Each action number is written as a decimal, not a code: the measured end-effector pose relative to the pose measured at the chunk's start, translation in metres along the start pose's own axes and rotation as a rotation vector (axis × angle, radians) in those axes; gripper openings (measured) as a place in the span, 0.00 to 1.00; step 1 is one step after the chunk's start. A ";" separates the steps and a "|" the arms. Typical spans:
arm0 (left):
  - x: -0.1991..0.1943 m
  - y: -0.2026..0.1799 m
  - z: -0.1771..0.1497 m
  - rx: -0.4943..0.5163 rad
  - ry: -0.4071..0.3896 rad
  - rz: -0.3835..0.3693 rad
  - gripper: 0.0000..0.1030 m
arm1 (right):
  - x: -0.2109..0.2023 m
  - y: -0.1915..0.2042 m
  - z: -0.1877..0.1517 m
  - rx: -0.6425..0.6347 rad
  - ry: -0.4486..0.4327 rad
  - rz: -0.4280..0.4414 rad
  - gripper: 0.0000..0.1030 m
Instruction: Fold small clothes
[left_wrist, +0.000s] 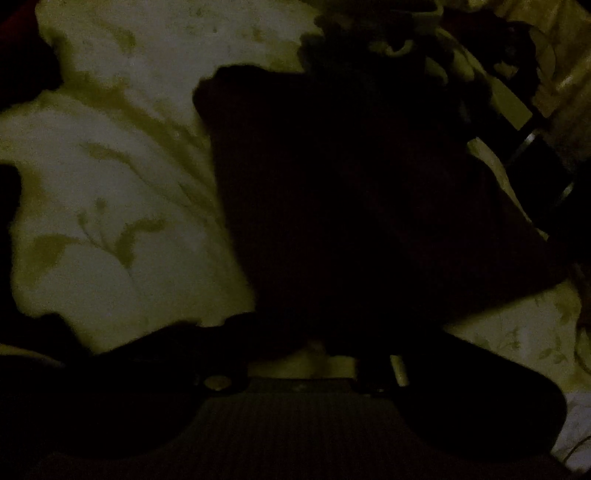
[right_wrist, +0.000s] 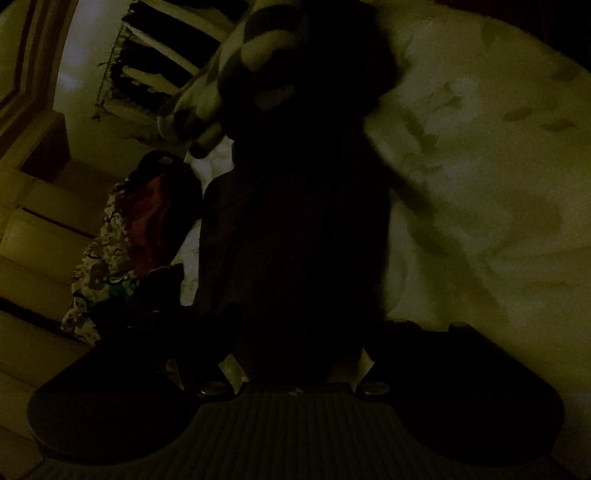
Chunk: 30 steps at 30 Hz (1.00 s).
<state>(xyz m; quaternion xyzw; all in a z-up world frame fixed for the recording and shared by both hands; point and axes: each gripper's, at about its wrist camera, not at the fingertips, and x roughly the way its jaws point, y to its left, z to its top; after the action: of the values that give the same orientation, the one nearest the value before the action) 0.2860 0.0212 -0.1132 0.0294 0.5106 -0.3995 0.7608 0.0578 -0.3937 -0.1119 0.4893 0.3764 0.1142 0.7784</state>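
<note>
The frames are very dark. A dark garment (left_wrist: 351, 203) lies spread on a pale sheet with a leaf print (left_wrist: 110, 184). It reaches down to my left gripper (left_wrist: 314, 332), whose fingers are lost in the dark against it. In the right wrist view the same dark garment (right_wrist: 295, 240) runs away from my right gripper (right_wrist: 306, 332). That gripper's fingers stand wide apart on either side of the cloth's near end. A blurred pale and dark shape (right_wrist: 266, 66) sits at the garment's far end.
A heap of other clothes (right_wrist: 122, 240), one red and one patterned, lies left of the garment at the sheet's edge (right_wrist: 480, 184). Beyond it stands pale wooden furniture (right_wrist: 37, 221). Dark objects (left_wrist: 535, 147) crowd the right edge of the left wrist view.
</note>
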 end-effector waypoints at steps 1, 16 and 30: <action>0.000 0.000 -0.004 -0.010 -0.006 0.005 0.14 | 0.005 -0.001 0.000 0.000 0.007 0.001 1.00; -0.130 -0.039 -0.009 0.160 0.006 0.070 0.08 | -0.049 0.051 -0.039 0.019 0.064 0.105 0.22; -0.141 -0.081 -0.065 0.331 -0.025 0.399 0.87 | -0.077 0.052 -0.088 -0.144 0.048 -0.111 0.87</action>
<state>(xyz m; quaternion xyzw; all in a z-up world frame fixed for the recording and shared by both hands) 0.1630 0.0769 -0.0018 0.2486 0.4131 -0.3201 0.8155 -0.0470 -0.3505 -0.0521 0.4074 0.4123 0.1094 0.8075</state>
